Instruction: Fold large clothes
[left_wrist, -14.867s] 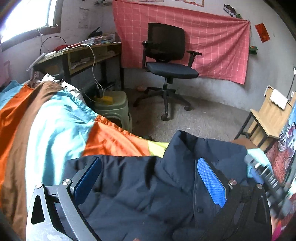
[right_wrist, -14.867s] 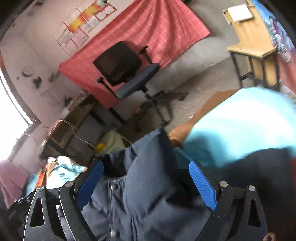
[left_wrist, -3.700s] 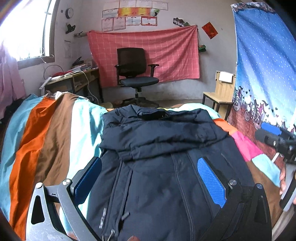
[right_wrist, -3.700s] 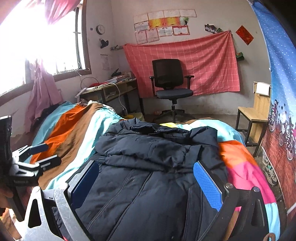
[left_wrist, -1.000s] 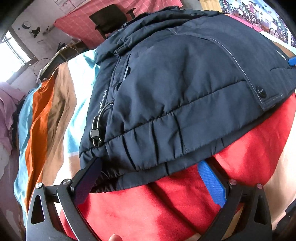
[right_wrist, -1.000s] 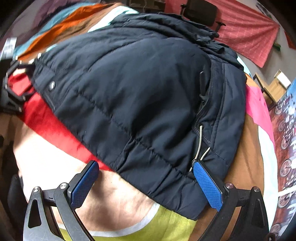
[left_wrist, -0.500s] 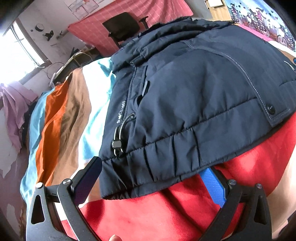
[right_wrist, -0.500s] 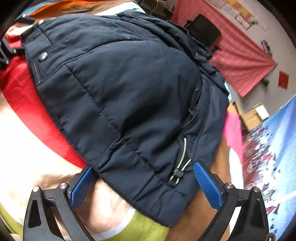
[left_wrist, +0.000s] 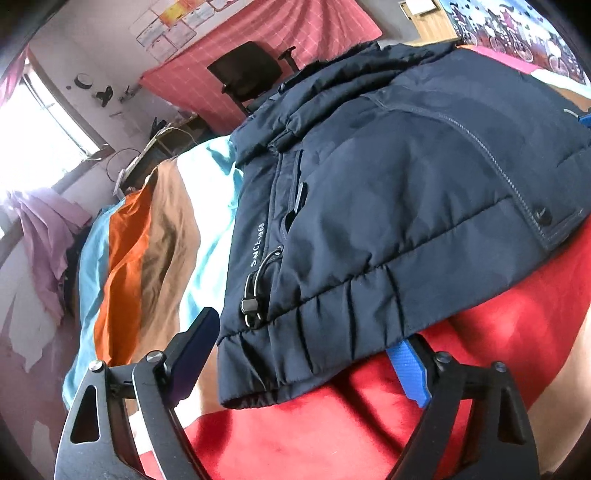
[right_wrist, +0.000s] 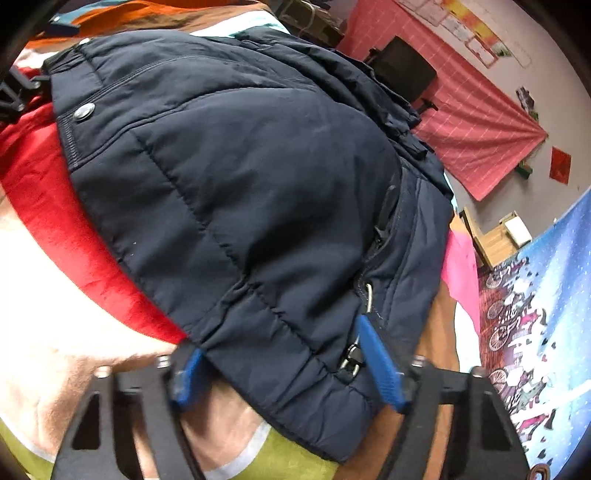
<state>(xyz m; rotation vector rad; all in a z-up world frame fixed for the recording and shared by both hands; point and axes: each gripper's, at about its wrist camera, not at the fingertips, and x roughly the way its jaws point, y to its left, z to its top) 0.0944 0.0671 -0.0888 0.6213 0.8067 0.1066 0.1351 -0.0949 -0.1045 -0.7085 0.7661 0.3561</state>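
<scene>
A navy padded jacket (left_wrist: 388, 192) lies on a bed covered by a striped bedspread (left_wrist: 147, 229), its gathered hem at the near edge of the bed, over the red stripe (left_wrist: 332, 424).

The left tool (left_wrist: 306, 354) is at the hem's left corner. Its jaws are closing with the hem between them: the blue pad (left_wrist: 410, 373) on the right finger is tucked under the hem, while the other finger stands just beside the corner and does not yet press on it. A drawcord toggle (left_wrist: 251, 306) hangs on the hem just above that corner.

The right tool (right_wrist: 284, 373) is at the hem's right corner, its jaws closing too. The hem fills the gap between them, and both blue pads sit against the fabric at its sides. A cord loop and toggle (right_wrist: 352, 360) lie just beside the right finger.

An office chair (left_wrist: 247, 79) stands by a pink cloth (right_wrist: 476, 122) hung on the far wall.
</scene>
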